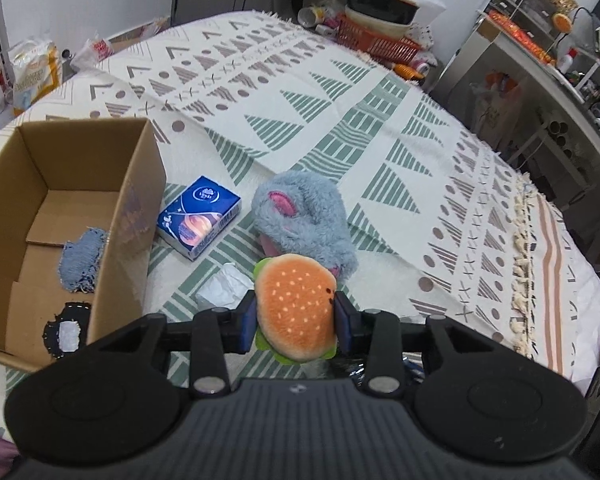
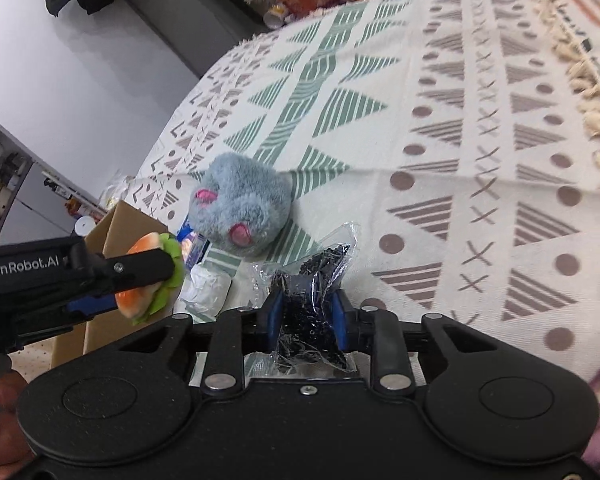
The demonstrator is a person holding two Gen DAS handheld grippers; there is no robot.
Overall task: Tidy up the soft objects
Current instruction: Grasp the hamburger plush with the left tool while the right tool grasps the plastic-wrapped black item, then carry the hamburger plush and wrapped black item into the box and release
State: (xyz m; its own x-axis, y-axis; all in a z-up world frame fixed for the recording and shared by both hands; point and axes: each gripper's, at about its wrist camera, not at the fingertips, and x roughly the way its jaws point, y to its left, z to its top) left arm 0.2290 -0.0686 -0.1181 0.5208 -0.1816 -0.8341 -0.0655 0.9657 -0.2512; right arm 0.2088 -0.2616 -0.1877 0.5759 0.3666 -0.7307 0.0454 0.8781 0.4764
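Observation:
My left gripper (image 1: pixel 296 316) is shut on a plush hamburger (image 1: pixel 294 306) and holds it above the patterned bedspread, just right of an open cardboard box (image 1: pixel 134 208). The hamburger also shows in the right wrist view (image 2: pixel 156 276). My right gripper (image 2: pixel 306 312) is shut on a clear plastic bag of small black pieces (image 2: pixel 312 300). A grey fluffy plush with pink ears (image 1: pixel 304 220) lies on the spread beyond the hamburger, and it also shows in the right wrist view (image 2: pixel 242 204). A denim patch (image 1: pixel 82 260) and a black-and-white patch (image 1: pixel 66 332) lie in the box.
A blue tissue pack (image 1: pixel 198 216) lies between box and grey plush. A crumpled white wrapper (image 1: pixel 224 288) sits in front of it. An orange basket with bowls (image 1: pixel 376 36) stands at the far edge. A desk with clutter (image 1: pixel 540 64) is at the right.

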